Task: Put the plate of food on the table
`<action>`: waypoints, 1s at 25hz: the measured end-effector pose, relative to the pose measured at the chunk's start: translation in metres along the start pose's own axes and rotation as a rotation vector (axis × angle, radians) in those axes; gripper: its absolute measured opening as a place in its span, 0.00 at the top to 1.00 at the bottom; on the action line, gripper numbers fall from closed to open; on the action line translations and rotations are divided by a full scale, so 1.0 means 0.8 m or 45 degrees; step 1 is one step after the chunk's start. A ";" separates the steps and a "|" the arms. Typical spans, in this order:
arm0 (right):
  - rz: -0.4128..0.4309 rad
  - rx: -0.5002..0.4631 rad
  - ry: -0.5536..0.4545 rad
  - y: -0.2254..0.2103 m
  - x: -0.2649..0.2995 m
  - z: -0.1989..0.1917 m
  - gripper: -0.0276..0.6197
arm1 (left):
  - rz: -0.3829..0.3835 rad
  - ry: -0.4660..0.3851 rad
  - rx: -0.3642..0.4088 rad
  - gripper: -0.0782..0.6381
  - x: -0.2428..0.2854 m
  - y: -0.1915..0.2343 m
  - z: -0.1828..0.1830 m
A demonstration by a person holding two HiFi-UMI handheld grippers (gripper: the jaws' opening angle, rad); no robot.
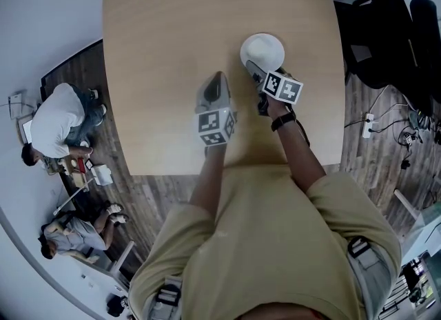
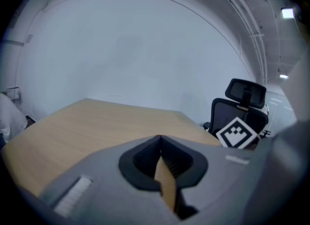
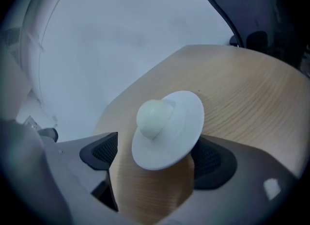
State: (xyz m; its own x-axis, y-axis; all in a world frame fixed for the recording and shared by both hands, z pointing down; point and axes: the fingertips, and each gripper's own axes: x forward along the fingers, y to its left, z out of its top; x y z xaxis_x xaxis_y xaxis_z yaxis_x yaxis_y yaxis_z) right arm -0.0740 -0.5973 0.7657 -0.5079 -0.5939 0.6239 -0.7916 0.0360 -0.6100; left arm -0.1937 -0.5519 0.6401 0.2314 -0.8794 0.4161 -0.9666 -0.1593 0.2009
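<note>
1. Evidently, the plate (image 3: 169, 132) with its pale round piece of food (image 3: 154, 117) lay flat on the bench (image 1: 158, 50), right of the middle and clear of every edge, so it needed no support.
2. The right gripper (image 3: 157, 158) had its fingers (image 3: 99, 153) released on either side of the rim, apparently to let go cleanly.
3. The left gripper (image 2: 161, 163) hung alongside, clenched on nothing, seemingly with no part here.
</note>
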 end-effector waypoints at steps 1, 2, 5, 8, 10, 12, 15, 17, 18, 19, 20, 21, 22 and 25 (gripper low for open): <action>-0.024 -0.062 0.020 -0.001 -0.001 -0.004 0.23 | 0.001 0.000 0.000 0.89 -0.001 0.001 0.000; -0.048 -0.123 0.040 -0.003 -0.001 -0.008 0.23 | 0.002 0.001 0.000 0.89 -0.001 0.001 0.000; -0.155 -0.342 0.078 -0.021 -0.002 -0.018 0.23 | 0.003 0.003 -0.001 0.89 0.001 0.000 -0.001; -0.270 -0.559 0.078 -0.044 -0.007 -0.027 0.20 | -0.001 0.005 -0.004 0.89 0.002 -0.003 -0.003; -0.307 -0.652 0.053 -0.052 -0.014 -0.029 0.20 | -0.008 0.008 -0.003 0.89 0.002 -0.005 -0.003; -0.312 -0.709 0.009 -0.051 -0.024 -0.026 0.21 | -0.017 0.008 0.008 0.89 0.000 -0.008 -0.004; -0.292 -0.744 -0.062 -0.046 -0.045 -0.018 0.24 | -0.026 -0.001 0.033 0.89 -0.007 -0.015 -0.005; -0.274 -0.768 -0.112 -0.040 -0.063 -0.012 0.27 | -0.023 -0.008 0.041 0.89 -0.017 -0.019 -0.007; -0.265 -0.790 -0.132 -0.036 -0.072 -0.010 0.28 | -0.020 -0.011 0.044 0.89 -0.023 -0.021 -0.008; -0.254 -0.818 -0.149 -0.031 -0.083 -0.009 0.28 | -0.018 -0.015 0.046 0.89 -0.029 -0.023 -0.009; -0.242 -0.845 -0.166 -0.027 -0.093 -0.007 0.28 | -0.016 -0.021 0.050 0.89 -0.036 -0.025 -0.010; -0.231 -0.866 -0.189 -0.023 -0.106 -0.005 0.29 | -0.014 -0.029 0.056 0.89 -0.043 -0.028 -0.010; -0.223 -0.878 -0.217 -0.019 -0.119 -0.002 0.30 | -0.014 -0.039 0.063 0.89 -0.051 -0.032 -0.010; -0.209 -0.880 -0.310 -0.007 -0.164 0.011 0.40 | -0.012 -0.066 0.087 0.89 -0.075 -0.045 -0.011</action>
State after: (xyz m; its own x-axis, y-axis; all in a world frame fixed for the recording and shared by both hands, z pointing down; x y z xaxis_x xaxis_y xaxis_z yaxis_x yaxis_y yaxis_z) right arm -0.0001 -0.5264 0.6826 -0.3388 -0.7933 0.5059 -0.9245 0.3804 -0.0227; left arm -0.1719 -0.4897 0.6154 0.2362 -0.8995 0.3677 -0.9701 -0.1963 0.1428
